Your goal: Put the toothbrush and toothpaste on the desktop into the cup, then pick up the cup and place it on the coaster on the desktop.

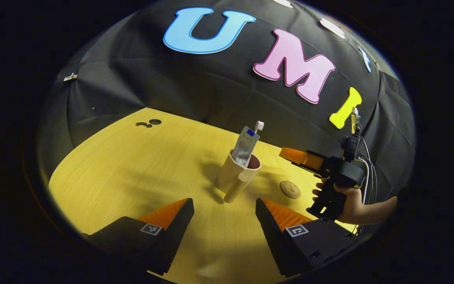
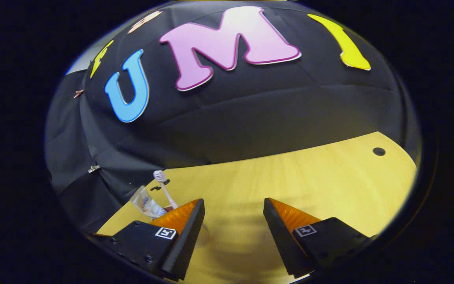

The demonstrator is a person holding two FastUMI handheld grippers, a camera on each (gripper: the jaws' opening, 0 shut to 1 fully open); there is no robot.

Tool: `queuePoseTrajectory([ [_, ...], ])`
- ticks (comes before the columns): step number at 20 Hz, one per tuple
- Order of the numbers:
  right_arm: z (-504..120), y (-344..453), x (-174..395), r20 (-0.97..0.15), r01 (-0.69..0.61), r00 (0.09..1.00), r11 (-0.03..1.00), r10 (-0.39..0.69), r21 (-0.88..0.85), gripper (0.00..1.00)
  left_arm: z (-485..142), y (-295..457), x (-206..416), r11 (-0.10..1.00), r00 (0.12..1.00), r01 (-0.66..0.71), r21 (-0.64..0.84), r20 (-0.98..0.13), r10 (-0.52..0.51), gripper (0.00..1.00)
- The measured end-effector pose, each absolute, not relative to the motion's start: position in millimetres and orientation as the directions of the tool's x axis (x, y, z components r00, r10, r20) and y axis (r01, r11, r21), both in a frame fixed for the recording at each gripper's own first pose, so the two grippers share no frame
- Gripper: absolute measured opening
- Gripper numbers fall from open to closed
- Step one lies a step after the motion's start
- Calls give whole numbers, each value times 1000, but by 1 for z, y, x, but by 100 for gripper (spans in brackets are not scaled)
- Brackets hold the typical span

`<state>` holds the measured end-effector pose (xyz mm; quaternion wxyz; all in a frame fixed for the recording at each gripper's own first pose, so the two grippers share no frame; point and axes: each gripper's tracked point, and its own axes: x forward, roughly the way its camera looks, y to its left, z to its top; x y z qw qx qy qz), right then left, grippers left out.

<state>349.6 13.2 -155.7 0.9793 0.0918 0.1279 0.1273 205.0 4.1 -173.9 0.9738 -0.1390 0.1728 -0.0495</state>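
Note:
A beige cup [image 1: 236,173] with a handle stands on the yellow desktop [image 1: 140,173] in the left gripper view. The toothpaste tube [image 1: 245,145] and the toothbrush [image 1: 259,126] stick up out of it. A round brown coaster [image 1: 290,189] lies just right of the cup. My left gripper [image 1: 224,211] is open, short of the cup, with nothing between its fingers. The right gripper [image 1: 302,156], held by a hand, hovers above the coaster. In the right gripper view the right gripper [image 2: 233,215] is open and empty; the toothpaste [image 2: 147,204] and toothbrush [image 2: 163,184] peek out behind its left finger.
Small dark holes [image 1: 150,123] mark the desktop's far left corner in the left gripper view, and another hole [image 2: 378,151] shows at the far right in the right gripper view. The black cloth wall closes off the back of the desk.

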Motion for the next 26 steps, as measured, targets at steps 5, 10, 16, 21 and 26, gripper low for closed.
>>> queuePoseTrajectory([
  [5,-152,-68,344,-246,-89,959,976,138,200,98,-167,-5,220,980,924,65,-190,-359,-131,98],
  [10,-155,-137,332,-263,18,964,983,32,184,98,-172,-6,240,997,896,56,-56,-438,-75,98],
  [16,-166,-208,300,-297,147,951,973,-88,180,98,-189,-28,273,994,825,113,-7,-557,-98,98],
  [21,-184,-245,263,-335,224,930,956,-152,190,98,-199,-44,295,985,782,169,39,-613,-109,98],
  [26,-199,-268,229,-383,288,903,937,-196,199,98,-215,-45,312,987,734,150,64,-676,-68,95],
])
